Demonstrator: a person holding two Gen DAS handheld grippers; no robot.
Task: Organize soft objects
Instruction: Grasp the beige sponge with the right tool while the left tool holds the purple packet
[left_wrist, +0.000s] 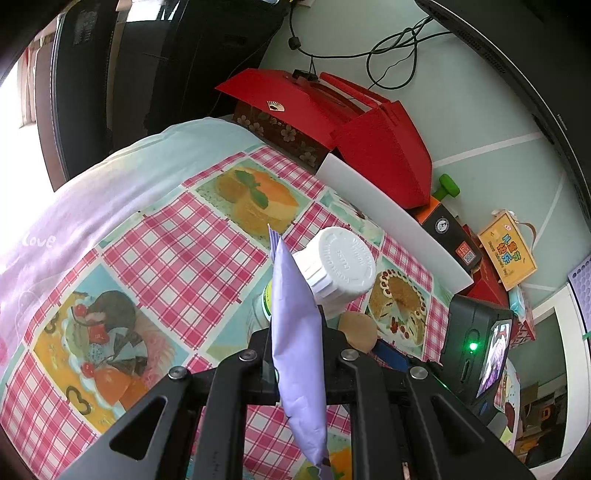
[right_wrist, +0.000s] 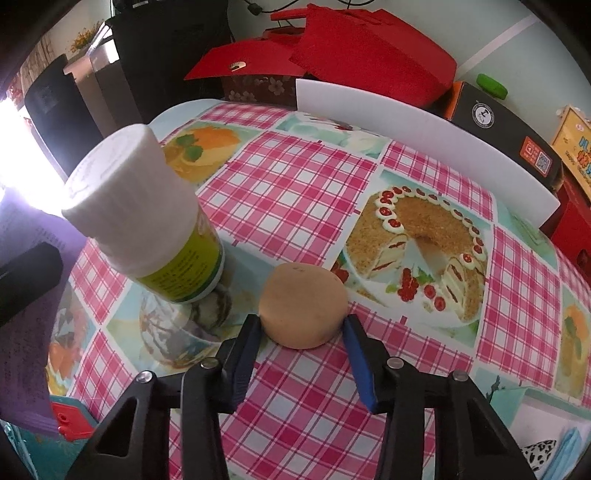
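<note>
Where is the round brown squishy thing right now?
In the right wrist view, the brown ball sits on the checked tablecloth between the right claw's blue fingers, just right of the white-capped bottle.

Left tongs (left_wrist: 295, 354) clamped, right tongs (right_wrist: 303, 325) closed.

A lilac soft pouch (left_wrist: 297, 339), plump and sealed with a zigzag edge at its far tip, stands on edge, pinched between the closed fingers of the left gripper (left_wrist: 295, 354) above the checked tablecloth. In the right wrist view only its purple side shows at the left edge (right_wrist: 26, 332). A tan, round soft bun (right_wrist: 303, 305), smooth with a flat top, sits on the cloth near the middle, just right of a white-capped bottle, held between the blue pads of the right gripper (right_wrist: 303, 325), both pads touching its sides
</note>
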